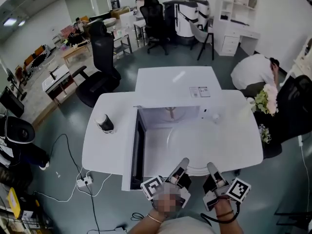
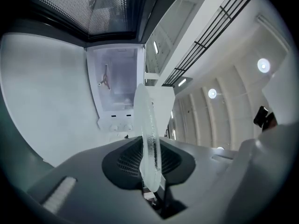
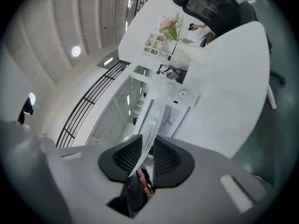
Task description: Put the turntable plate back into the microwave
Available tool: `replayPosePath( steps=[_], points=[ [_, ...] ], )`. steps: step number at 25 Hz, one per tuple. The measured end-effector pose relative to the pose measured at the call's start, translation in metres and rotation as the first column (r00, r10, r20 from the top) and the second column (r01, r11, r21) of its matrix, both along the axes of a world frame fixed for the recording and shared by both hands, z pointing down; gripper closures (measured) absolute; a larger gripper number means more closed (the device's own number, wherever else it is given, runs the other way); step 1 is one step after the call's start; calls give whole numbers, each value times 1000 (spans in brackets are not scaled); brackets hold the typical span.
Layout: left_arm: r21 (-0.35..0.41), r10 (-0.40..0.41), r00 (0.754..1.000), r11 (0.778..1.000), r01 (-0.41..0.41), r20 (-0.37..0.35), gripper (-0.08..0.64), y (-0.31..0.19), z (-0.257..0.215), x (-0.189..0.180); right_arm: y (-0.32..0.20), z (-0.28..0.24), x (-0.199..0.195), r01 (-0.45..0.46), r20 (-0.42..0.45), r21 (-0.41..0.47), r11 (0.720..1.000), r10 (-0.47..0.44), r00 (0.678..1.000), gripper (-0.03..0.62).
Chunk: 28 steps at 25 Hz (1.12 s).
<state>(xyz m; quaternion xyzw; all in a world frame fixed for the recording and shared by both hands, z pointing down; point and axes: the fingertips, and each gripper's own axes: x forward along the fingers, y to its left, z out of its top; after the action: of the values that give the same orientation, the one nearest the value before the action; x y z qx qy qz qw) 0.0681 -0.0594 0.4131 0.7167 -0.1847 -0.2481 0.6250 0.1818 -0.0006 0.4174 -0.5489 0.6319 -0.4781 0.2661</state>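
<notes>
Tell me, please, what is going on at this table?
A person holds a gripper in each hand. The left gripper and the right gripper both have their jaws shut on the near edge of a clear glass plate. The plate is held in front of the microwave, whose door stands open, and it is not yet set inside.

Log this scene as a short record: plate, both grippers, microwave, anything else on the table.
Plate: glass turntable plate, in front of the microwave, held at its near rim
Left gripper: shut on plate
Right gripper: shut on plate
Microwave: door open, no plate inside
Also on table: dark container, left of the door
</notes>
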Motion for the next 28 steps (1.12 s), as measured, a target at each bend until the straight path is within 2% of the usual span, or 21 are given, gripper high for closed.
replayPosePath(
  steps=[3,7,13,17,20,24,28],
  points=[
    [-27,-42,999,999,42,13,508,-4,6,-5,-11,5,-4,49,19,-11,999,-49,999,509],
    [-18,-123,991,992,124,49,506,-14,11,-17,-25,17,-8,114,30,-62,992,-112,993,509],
    [-64,-271,961,960,274,48,508,-22,12,-19,-52,22,-9,261,93,-67,963,-255,963,509],
    [-62,-335,940,939,339,67,508,-34,20,-23,-70,31,-10,298,128,-90,950,-285,950,509],
    [-73,-362,930,928,366,63,506,-41,27,-24,-81,37,-12,326,133,-82,942,-314,940,509],
    [-57,-375,925,924,379,69,506,-50,37,-24,-92,46,-9,340,113,-80,937,-330,937,509],
    [-72,-385,922,919,387,47,505,-64,47,-24,-109,49,-10,349,111,-52,936,-342,933,511]
  ],
)
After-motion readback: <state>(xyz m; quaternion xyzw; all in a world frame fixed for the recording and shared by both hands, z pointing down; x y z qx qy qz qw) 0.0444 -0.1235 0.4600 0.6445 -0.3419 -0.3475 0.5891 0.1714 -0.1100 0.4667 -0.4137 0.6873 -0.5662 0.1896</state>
